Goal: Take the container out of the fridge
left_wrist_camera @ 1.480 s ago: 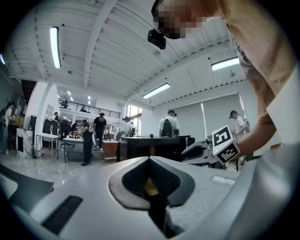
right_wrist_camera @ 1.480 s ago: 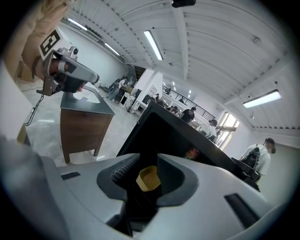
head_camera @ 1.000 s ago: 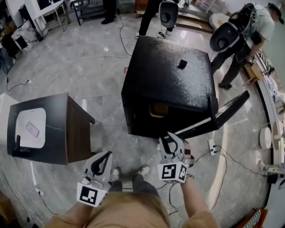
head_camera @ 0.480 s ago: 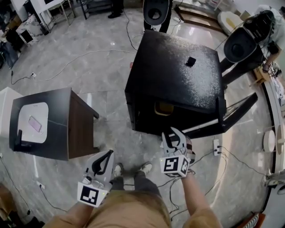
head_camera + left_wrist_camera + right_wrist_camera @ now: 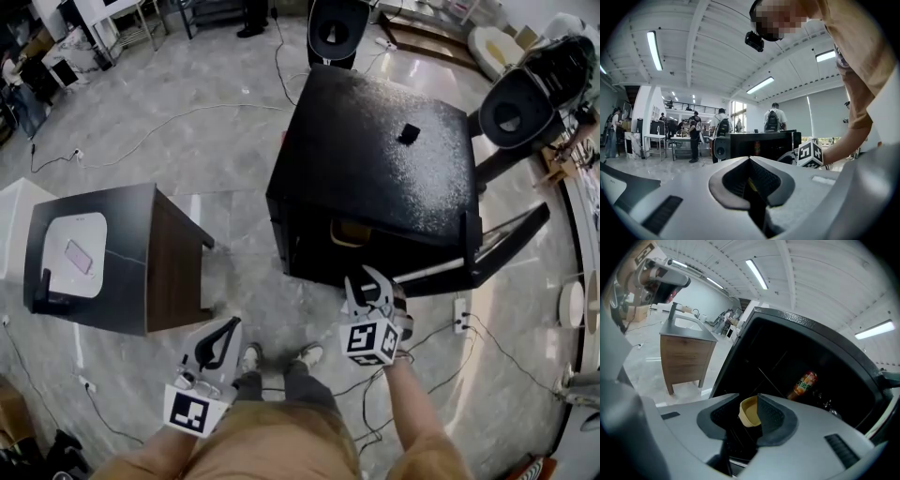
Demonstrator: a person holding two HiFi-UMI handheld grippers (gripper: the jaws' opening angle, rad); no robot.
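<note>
The black fridge (image 5: 375, 150) stands on the floor with its door (image 5: 497, 246) swung open to the right. A yellow container (image 5: 344, 232) sits inside near the front of the opening. My right gripper (image 5: 368, 284) hovers just in front of that opening with its jaws open and nothing in them. In the right gripper view the container (image 5: 751, 416) shows through the gap of the right gripper (image 5: 748, 395), still apart from the pads. My left gripper (image 5: 221, 336) hangs low by my legs, shut and empty; the left gripper (image 5: 750, 159) looks level across the room.
An orange-labelled bottle (image 5: 805, 383) stands deeper in the fridge. A dark side table (image 5: 141, 272) with a white tray (image 5: 70, 262) is at the left. Cables and a power strip (image 5: 459, 314) lie on the floor. A small black object (image 5: 408, 134) sits on the fridge top. People stand behind.
My right gripper has sunk and edged closer to the fridge opening. The left gripper has stayed where it was. The head view has shifted slightly.
</note>
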